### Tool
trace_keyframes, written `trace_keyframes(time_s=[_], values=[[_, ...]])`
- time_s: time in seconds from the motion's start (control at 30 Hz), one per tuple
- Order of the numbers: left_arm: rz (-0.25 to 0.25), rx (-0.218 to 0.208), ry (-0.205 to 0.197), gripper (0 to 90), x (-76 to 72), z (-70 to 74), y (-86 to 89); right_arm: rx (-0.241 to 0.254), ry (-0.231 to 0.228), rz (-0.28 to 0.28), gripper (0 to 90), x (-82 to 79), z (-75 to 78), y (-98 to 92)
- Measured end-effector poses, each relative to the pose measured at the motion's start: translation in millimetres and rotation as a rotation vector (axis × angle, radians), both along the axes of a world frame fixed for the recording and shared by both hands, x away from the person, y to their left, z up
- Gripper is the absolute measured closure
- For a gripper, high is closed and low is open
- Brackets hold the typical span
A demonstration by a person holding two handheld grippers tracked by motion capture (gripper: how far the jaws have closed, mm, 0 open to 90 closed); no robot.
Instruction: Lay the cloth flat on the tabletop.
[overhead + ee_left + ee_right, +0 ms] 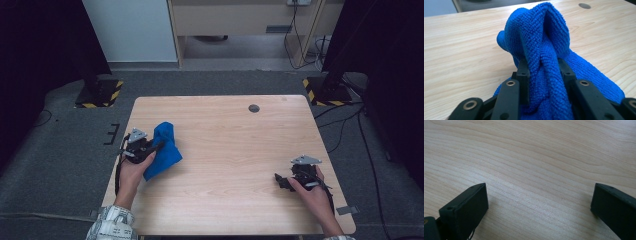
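The blue cloth (163,150) sits bunched between the jaws of my left gripper (159,147), which are closed on it: in the left gripper view a thick twisted fold of the cloth (544,62) runs up the middle between the two black jaws, and both press against its sides. Beyond the jaw tips the cloth rises into a rounded peak that stands upright, with one edge folded over the other. Below and to the side of the jaws, the rest of the cloth spreads down onto the table (461,45) and lies on the wood there.

From the high view, the cloth is at the left part of the table (225,130), with its upper end pointing away from me and its lower corner trailing back toward my left hand (131,170). My left gripper meets the cloth from its left side, about midway along its length.

Well apart from the cloth, across the table to its right, my right gripper (283,181) rests low over bare wood in my right hand (312,192). Its jaws stand wide, with nothing between them but the table's grain (536,170).

A small dark round hole (254,108) lies in the tabletop beyond the cloth, toward the far edge.
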State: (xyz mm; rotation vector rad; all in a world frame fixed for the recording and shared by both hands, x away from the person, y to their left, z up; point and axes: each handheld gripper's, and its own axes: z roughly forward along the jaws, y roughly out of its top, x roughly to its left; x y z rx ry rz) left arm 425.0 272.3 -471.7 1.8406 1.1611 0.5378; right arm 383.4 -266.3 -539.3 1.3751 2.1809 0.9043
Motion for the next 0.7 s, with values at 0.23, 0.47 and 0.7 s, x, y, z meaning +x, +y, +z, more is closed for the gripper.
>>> trace_keyframes(time_s=[0.23,0.47,0.7], values=[[-0.053,0.009,-0.021,68.4,-2.2,7.5,-24.8,0.000,0.000,0.000,1.2,0.0,0.0,0.0],[-0.111,0.029,-0.031,68.3,-4.4,10.8,-55.5,0.001,0.001,0.001,1.1,0.1,0.0,0.0],[-0.174,0.053,-0.036,68.3,-3.0,12.9,-88.4,0.001,0.002,0.001,1.1,0.1,0.0,0.0]])
